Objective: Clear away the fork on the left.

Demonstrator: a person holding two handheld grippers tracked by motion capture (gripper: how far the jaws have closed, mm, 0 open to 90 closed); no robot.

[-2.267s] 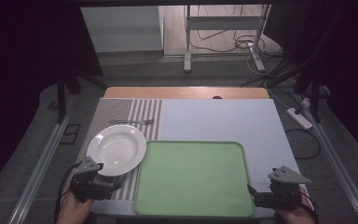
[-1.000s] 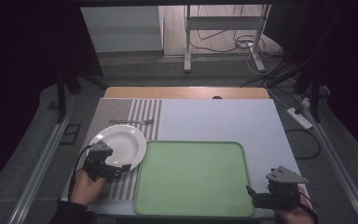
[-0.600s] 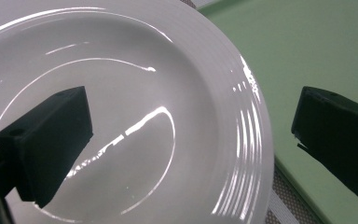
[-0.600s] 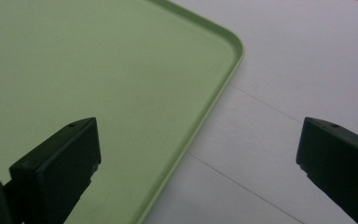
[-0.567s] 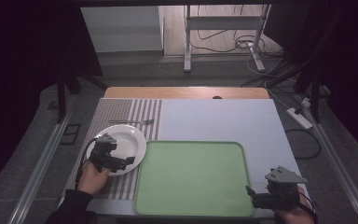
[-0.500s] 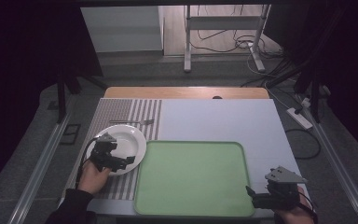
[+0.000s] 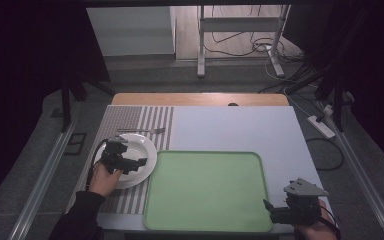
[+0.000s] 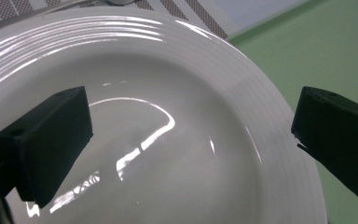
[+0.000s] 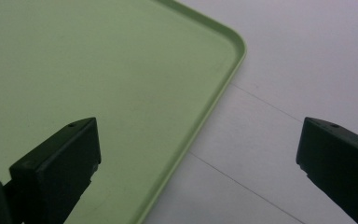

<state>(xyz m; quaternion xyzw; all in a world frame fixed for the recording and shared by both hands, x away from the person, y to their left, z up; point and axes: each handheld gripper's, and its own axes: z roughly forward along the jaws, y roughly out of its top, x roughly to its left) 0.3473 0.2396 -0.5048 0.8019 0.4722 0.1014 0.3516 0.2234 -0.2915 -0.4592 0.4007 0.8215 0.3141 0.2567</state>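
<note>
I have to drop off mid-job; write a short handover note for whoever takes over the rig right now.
Left hand-held gripper: open, jaws wide over the round white ceramic plate, nothing gripped.
Right hand-held gripper: open, empty, at the near right corner of the flat green plastic tray.
The plate lies on the grey striped placemat, beside the tray's left edge; a metal fork lies behind it.
Done: nothing on the tray.
Left, probably: grip the plate's rim.
</note>
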